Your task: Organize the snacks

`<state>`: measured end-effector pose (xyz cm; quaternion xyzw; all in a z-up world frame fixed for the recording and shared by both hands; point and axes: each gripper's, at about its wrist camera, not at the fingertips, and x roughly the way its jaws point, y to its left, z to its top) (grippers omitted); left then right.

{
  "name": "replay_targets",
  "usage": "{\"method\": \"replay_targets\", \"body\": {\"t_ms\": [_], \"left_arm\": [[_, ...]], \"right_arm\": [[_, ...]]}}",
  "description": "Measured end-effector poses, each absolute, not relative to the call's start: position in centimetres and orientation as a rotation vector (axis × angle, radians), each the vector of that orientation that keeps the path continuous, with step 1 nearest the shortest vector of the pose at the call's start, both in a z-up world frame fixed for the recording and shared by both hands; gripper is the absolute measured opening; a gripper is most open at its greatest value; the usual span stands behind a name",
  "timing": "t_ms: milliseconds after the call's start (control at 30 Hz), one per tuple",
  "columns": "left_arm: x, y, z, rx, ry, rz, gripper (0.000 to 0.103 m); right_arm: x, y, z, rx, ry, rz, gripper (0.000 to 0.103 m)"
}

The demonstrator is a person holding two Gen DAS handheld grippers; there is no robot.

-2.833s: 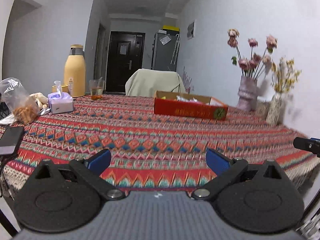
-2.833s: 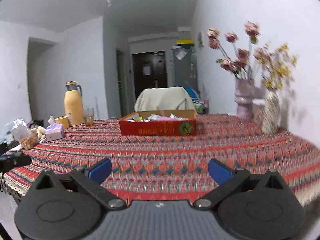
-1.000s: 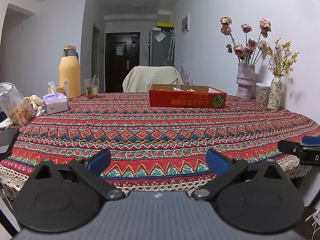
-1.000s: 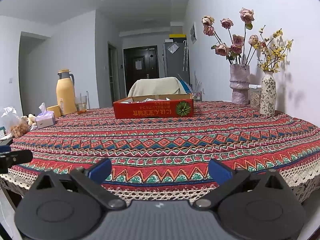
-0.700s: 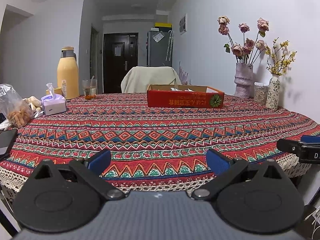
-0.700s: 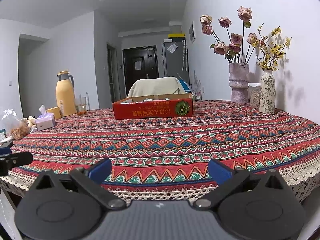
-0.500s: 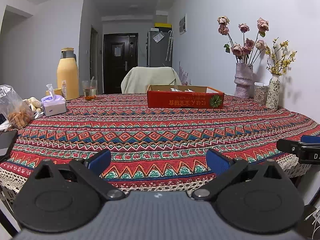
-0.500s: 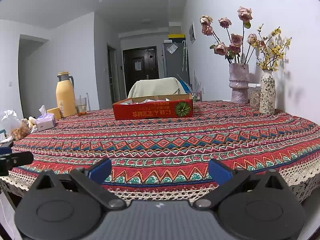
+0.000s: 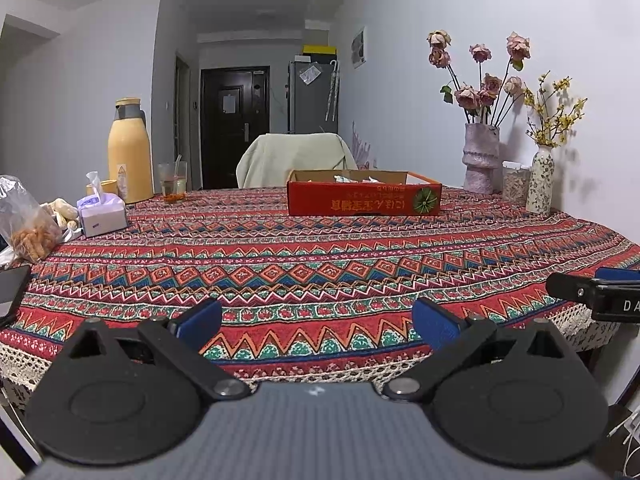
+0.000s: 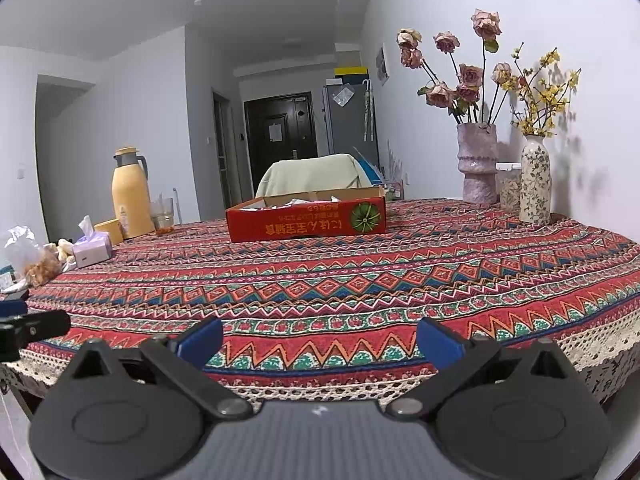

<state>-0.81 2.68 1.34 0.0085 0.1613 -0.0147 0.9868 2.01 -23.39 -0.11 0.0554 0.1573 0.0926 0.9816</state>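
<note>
Left wrist view has the left gripper [image 9: 316, 322] at the near edge of the round table, its blue-padded fingers spread wide with nothing between them. Right wrist view shows the right gripper [image 10: 320, 336] the same way: jaws well apart, empty, hovering just off the lace hem of the patterned tablecloth [image 10: 360, 280].

The red cardboard box [image 9: 364, 198] holding the wrapped snacks [image 9: 352, 178] sits on the far half of the table, well apart from both grippers. From the left gripper the box lies straight ahead and slightly to the right; from the right gripper the box [image 10: 306, 220] lies ahead and a little to the left. Its long side faces both cameras, so its long axis runs across the line of approach. Neither gripper looks clearly nearer; I cannot tell which has the shorter reach.

A clear bag of fried snacks [image 9: 28, 228] lies far to the left of the box, at the table's left edge beside a tissue pack [image 9: 102, 216], nearer the left gripper's side.

Judging from this, the next move is a long forward reach over bare cloth toward the box.
</note>
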Motion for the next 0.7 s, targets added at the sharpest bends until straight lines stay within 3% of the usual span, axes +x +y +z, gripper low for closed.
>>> {"method": "replay_targets", "body": {"t_ms": [700], "left_arm": [[-0.68,2.64,1.09,0.017,0.311,-0.024,0.103]], "right_arm": [[1.9,-23.29,-0.12,0.097,0.314,0.186,0.103]]}}
